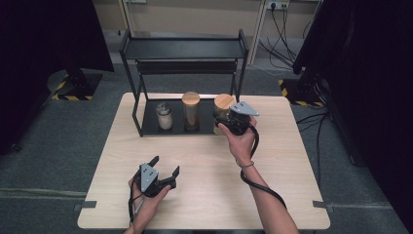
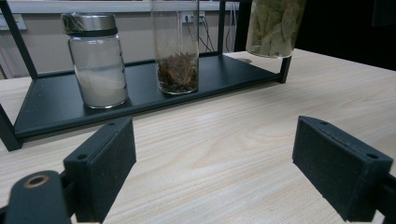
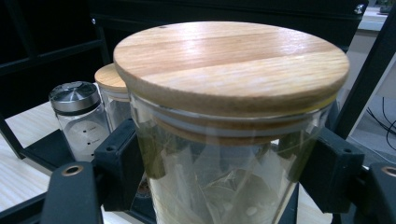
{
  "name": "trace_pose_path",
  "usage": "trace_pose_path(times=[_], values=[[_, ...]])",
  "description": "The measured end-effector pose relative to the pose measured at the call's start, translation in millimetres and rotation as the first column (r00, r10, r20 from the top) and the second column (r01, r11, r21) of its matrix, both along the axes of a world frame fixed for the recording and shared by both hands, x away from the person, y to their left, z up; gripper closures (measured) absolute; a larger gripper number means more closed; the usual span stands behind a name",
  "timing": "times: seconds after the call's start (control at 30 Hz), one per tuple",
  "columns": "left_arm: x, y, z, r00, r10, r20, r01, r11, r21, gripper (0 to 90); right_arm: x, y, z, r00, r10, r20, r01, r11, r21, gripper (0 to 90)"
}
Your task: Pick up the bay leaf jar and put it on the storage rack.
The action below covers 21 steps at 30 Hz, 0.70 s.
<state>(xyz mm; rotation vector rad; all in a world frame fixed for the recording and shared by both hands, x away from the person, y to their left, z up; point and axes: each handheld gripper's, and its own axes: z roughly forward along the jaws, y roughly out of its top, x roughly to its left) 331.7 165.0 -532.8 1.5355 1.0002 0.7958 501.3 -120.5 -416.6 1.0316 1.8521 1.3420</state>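
Wide jar with wooden lid, gripped at the right end of the rack's lower tray; left gripper idle.

Left gripper (image 1: 164, 165): near the desk's (image 1: 204, 165) front edge, left of centre, fingers (image 2: 100, 172) spread wide, nothing between them. Black rack (image 1: 146, 122): stands at the desk's far edge, lower tray holding three jars in a row. Metal-capped jar (image 1: 164, 116): left on the tray, pale contents. Tall jar (image 1: 191, 111): middle of the tray, wooden lid, brown contents at its base. Wide jar (image 3: 224, 154): right end of the tray, wooden lid, leafy contents, clamped on both sides below the lid by the right gripper (image 1: 225, 118), whose fingers (image 3: 122, 163) press against the glass; whether its base rests on the tray cannot be told.
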Motion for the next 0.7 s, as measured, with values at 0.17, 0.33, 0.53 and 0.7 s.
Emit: trace_pose_path(times=[0.17, 0.33, 0.53, 0.7], values=[[0.1, 0.1, 0.0, 1.0000, -0.001, 0.000, 0.001, 1.0000, 0.000, 13.0, 3.9, 1.3, 0.4, 1.0000, -0.005, 0.004, 0.005, 1.0000, -0.005, 25.3], [0.0, -0.1, 0.0, 1.0000, -0.001, 0.001, 0.001, 1.0000, 0.000, 13.0, 7.5, 3.4, 0.2, 1.0000, -0.009, 0.002, 0.009, 0.9999, -0.008, 25.3], [-0.2, 0.0, 0.0, 1.0000, -0.001, 0.002, 0.001, 1.0000, 0.000, 13.0, 11.4, 4.9, -1.3, 0.9999, -0.015, -0.003, 0.015, 0.9999, -0.007, 25.3], [-0.1, -0.1, 0.0, 1.0000, -0.002, 0.002, 0.002, 1.0000, 0.000, 13.0, 15.6, 6.6, -0.9, 0.9998, -0.017, -0.001, 0.017, 0.9998, -0.008, 25.3]])
